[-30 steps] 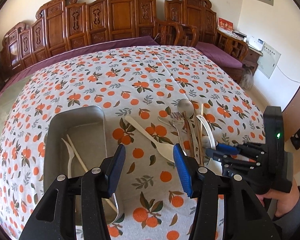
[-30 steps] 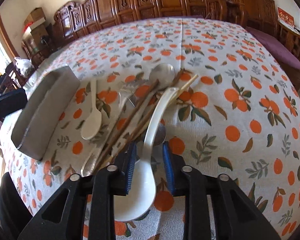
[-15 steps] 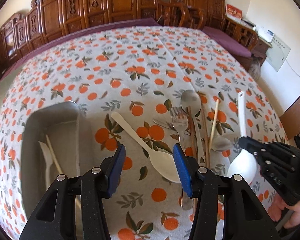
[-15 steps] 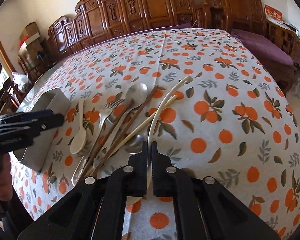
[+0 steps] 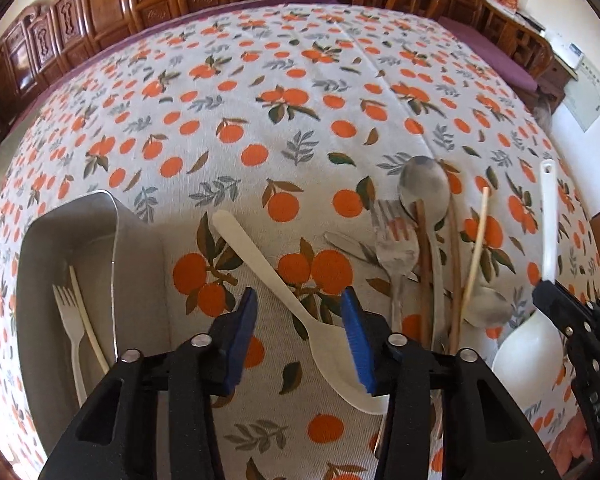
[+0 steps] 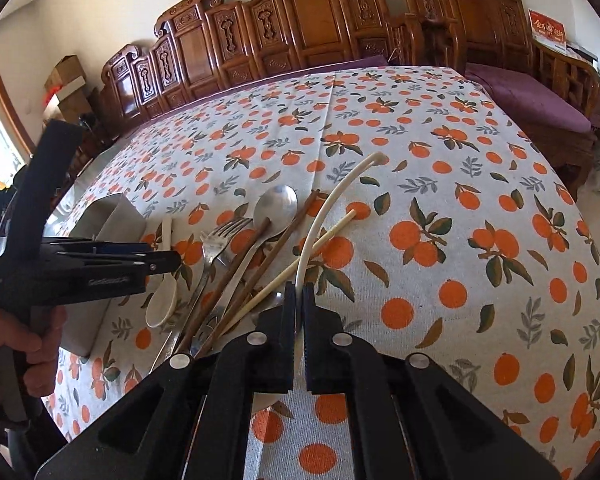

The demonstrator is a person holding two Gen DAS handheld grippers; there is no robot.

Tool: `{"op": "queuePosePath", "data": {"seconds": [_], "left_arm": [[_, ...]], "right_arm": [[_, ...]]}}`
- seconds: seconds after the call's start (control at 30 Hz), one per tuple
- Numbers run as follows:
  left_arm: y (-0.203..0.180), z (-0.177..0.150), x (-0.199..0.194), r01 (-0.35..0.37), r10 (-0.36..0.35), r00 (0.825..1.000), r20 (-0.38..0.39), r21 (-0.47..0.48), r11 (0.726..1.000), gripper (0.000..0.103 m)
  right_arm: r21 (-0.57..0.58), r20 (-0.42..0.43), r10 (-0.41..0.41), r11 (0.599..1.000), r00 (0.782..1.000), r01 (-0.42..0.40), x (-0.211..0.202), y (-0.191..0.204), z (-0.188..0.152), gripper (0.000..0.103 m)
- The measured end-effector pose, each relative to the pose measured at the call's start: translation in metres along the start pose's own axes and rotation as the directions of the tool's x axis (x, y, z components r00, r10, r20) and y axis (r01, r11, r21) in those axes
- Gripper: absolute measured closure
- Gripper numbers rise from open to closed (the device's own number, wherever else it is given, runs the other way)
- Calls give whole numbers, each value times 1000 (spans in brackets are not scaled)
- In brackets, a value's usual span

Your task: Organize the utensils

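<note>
Blue-padded jaws of the left gripper (image 5: 298, 334) are standing apart, hovering over a cream plastic spoon (image 5: 284, 284) that is lying on the orange-print tablecloth (image 5: 284, 92). Beside it, the right gripper (image 6: 299, 300) is clamping a white ladle-style spoon (image 6: 320, 216) by its handle, its bowl hanging low near the cloth. Between the two spoons, a metal fork (image 5: 394, 248), metal spoon (image 5: 424, 190) and chopsticks (image 5: 422, 268) are lying heaped together. Farther left, a metal tray (image 5: 136, 248) is holding a white fork (image 5: 72, 320) and one pale chopstick (image 5: 85, 316).
</note>
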State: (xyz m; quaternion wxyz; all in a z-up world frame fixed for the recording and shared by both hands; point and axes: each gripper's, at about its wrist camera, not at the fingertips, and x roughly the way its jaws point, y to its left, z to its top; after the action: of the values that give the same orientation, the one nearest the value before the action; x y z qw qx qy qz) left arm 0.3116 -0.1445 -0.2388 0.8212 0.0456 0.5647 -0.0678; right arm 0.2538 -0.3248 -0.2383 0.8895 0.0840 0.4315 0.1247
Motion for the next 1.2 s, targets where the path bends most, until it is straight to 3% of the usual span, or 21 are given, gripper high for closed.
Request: {"op": "queuePosePath", "data": {"seconds": [0.3, 0.47, 0.53, 0.73, 1.2], "left_arm": [[1, -3, 5, 16, -16, 999, -34, 1, 1000, 65], [-3, -5, 2, 17, -17, 999, -29, 27, 999, 92], [-6, -7, 2, 23, -22, 999, -30, 42, 999, 97], [-6, -19, -7, 29, -29, 1000, -2, 76, 997, 97], [6, -50, -75, 44, -65, 988, 144, 140, 989, 97]], "right_arm": [[-2, 2, 1, 1000, 1000, -1, 0, 2, 1, 98], [-8, 2, 0, 1000, 1000, 0, 0, 4, 1, 98], [-6, 5, 1, 1000, 1000, -1, -1, 4, 2, 98], [-20, 13, 12, 1000, 1000, -12, -2, 10, 4, 98], [-114, 16, 66, 991, 998, -64, -4, 47, 9, 98]]}}
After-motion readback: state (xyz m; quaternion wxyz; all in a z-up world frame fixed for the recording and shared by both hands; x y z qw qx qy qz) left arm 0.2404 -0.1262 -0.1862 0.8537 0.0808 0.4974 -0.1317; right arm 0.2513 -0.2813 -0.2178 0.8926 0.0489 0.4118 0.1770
